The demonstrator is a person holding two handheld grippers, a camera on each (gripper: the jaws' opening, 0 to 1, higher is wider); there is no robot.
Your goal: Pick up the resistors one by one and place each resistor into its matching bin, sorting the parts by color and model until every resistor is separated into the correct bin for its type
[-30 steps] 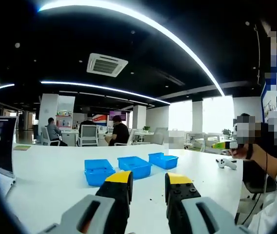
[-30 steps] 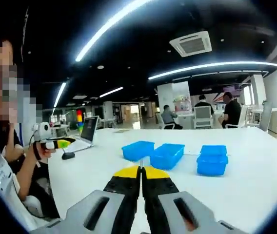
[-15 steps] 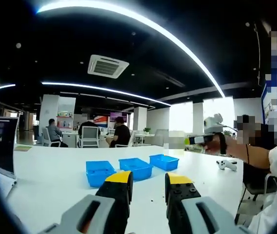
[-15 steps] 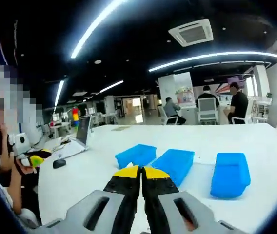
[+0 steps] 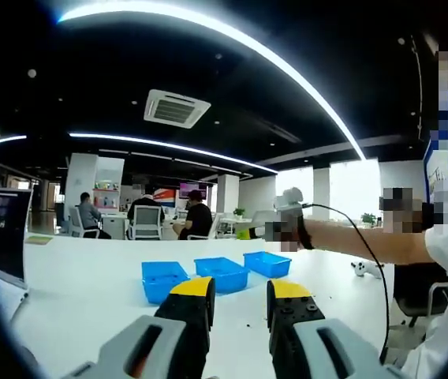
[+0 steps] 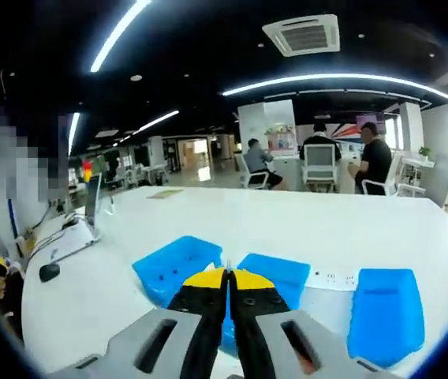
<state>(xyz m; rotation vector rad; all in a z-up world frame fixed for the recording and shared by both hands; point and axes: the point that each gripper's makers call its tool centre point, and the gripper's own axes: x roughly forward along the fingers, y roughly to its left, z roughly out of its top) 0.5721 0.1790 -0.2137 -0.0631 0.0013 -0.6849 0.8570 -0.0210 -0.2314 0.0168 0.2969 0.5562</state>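
Left gripper view: left tool [image 5: 240, 294], jaws parted and grasping nothing, held low over the white counter [image 5: 74, 292]; three blue bins [image 5: 222, 271] in a row ahead of it; tiny dark specks, perhaps resistors [image 5: 249, 324], on the counter between the jaws, too small to tell; the person's outstretched arm [image 5: 350, 241] carries the right tool [image 5: 267, 230] above the bins. Right gripper view: right tool, jaws clenched together, a thin lead at their tips, directly above the left and middle bins; laptop [image 6: 90, 207] and mouse [image 6: 48, 272] at left; seated people [image 6: 370, 160] beyond the counter.
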